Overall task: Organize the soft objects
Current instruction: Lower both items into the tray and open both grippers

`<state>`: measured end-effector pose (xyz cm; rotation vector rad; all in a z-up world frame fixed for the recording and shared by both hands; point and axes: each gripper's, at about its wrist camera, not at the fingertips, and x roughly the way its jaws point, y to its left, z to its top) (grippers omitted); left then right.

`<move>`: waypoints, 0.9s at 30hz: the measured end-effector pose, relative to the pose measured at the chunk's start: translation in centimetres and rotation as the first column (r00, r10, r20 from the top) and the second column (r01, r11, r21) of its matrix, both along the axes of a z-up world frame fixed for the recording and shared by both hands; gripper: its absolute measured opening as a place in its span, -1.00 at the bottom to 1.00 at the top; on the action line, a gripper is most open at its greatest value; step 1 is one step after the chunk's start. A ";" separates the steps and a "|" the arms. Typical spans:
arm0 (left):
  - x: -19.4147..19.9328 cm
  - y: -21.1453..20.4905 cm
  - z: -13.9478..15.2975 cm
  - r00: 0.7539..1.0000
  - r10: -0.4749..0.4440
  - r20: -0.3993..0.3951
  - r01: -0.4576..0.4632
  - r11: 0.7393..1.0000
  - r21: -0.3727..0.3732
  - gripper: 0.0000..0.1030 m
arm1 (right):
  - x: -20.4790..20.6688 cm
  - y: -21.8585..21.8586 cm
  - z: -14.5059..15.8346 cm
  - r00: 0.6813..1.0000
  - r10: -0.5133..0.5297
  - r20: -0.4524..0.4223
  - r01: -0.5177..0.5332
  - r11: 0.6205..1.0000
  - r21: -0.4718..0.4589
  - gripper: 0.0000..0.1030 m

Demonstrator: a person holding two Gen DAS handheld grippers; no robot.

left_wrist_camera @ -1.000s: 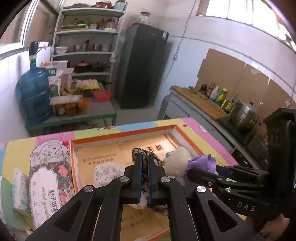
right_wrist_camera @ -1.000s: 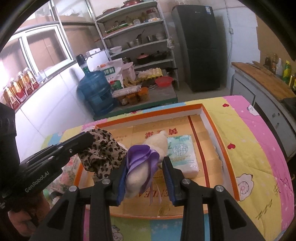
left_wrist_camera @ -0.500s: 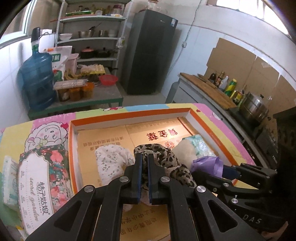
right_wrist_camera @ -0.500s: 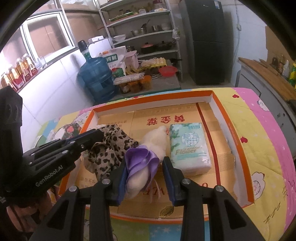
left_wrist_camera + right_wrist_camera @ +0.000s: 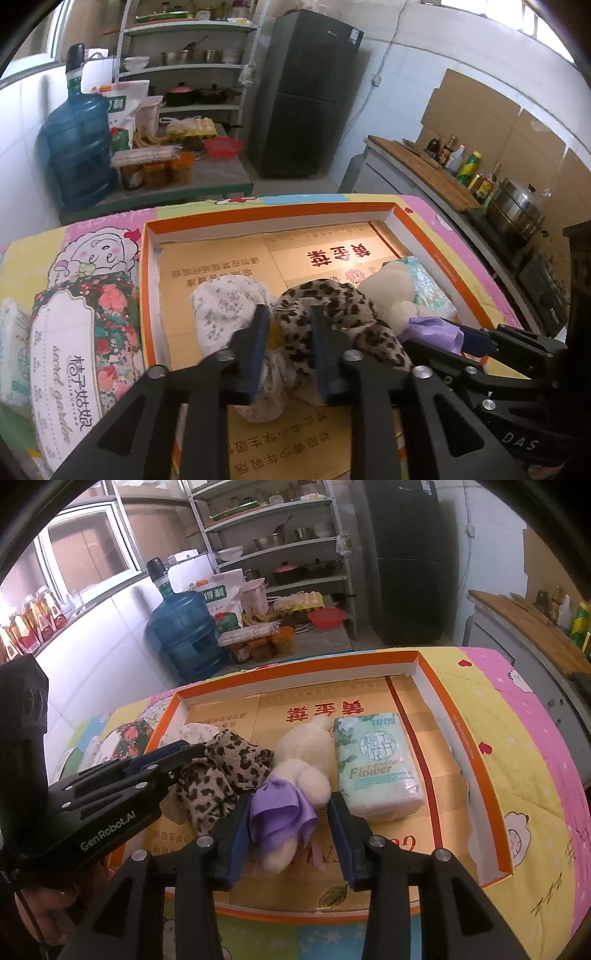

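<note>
left gripper: jaws just parted, leopard-print fabric cloth loose between, set down mid orange-rimmed cardboard tray | right gripper: jaws easing apart, white plush toy with purple ribbon resting near tray's front edge, likely being released | grouped to tidy.

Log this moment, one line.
left gripper: jaws just opening, leopard cloth between | right gripper: around plush toy | both in tray
</note>
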<state>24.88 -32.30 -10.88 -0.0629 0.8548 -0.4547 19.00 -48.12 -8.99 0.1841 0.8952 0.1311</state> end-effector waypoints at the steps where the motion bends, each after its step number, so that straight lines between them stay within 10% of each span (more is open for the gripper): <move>1: 0.0 0.1 0.0 1.000 0.000 0.000 0.000 1.000 -0.002 -0.20 | 0.0 0.0 0.1 1.000 -0.003 0.000 0.003 1.000 -0.002 -0.20; 4: -0.2 0.2 0.1 1.000 0.000 0.001 0.000 1.000 -0.003 0.03 | -0.2 -0.1 0.2 1.000 -0.013 0.002 0.013 1.000 -0.003 -0.17; 27: -3.1 0.9 3.7 0.996 -0.024 0.080 0.026 1.000 -0.015 0.05 | -2.7 0.2 3.2 0.996 -0.064 0.058 0.066 0.997 -0.031 -0.16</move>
